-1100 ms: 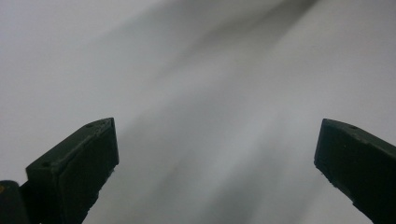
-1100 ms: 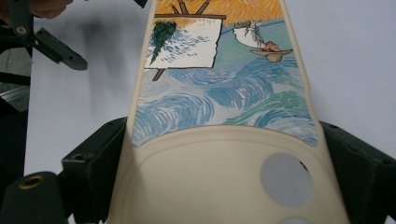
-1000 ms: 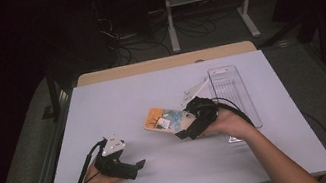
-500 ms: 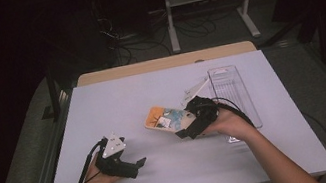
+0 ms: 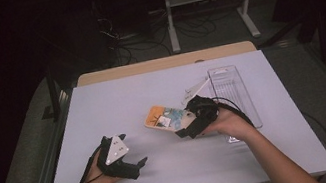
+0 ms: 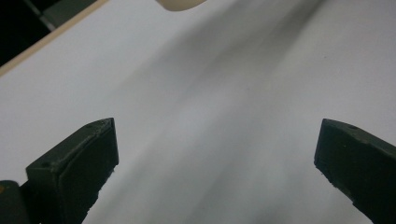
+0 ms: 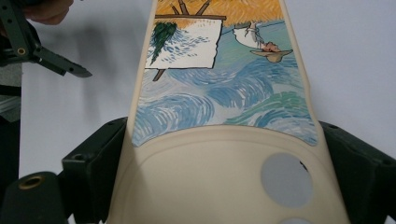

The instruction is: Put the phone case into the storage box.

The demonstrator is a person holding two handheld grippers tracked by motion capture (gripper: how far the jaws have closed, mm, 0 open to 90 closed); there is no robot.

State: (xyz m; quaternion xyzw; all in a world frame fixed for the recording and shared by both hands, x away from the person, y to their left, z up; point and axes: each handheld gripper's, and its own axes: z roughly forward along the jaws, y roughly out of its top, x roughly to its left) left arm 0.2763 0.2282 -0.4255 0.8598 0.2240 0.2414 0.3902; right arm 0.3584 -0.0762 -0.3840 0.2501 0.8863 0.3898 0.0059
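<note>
Phone case (image 5: 167, 118), cream-rimmed with a painted blue and orange print, is seen in the high view lying flat near the middle of the white tabletop (image 5: 151, 93). Its near end is clamped by the right tongs (image 5: 184, 129), held in the right hand (image 5: 225, 122). A clear plastic tray (image 5: 232, 90) is placed just beyond that hand, toward the right edge. The left tongs (image 5: 139, 165) are held by the left hand (image 5: 96, 177) at the front left, well apart from the case, jaws spread and nothing between them.

In the left gripper view, both black jaws are shown wide apart over bare tabletop (image 6: 224, 121); a cream edge is cut off at the top, too little to identify.

In the right gripper view, the phone case (image 7: 219, 116) is gripped at both sides by the jaws, camera cutout end nearest. The left tongs (image 7: 70, 67) are visible at upper left.
</note>
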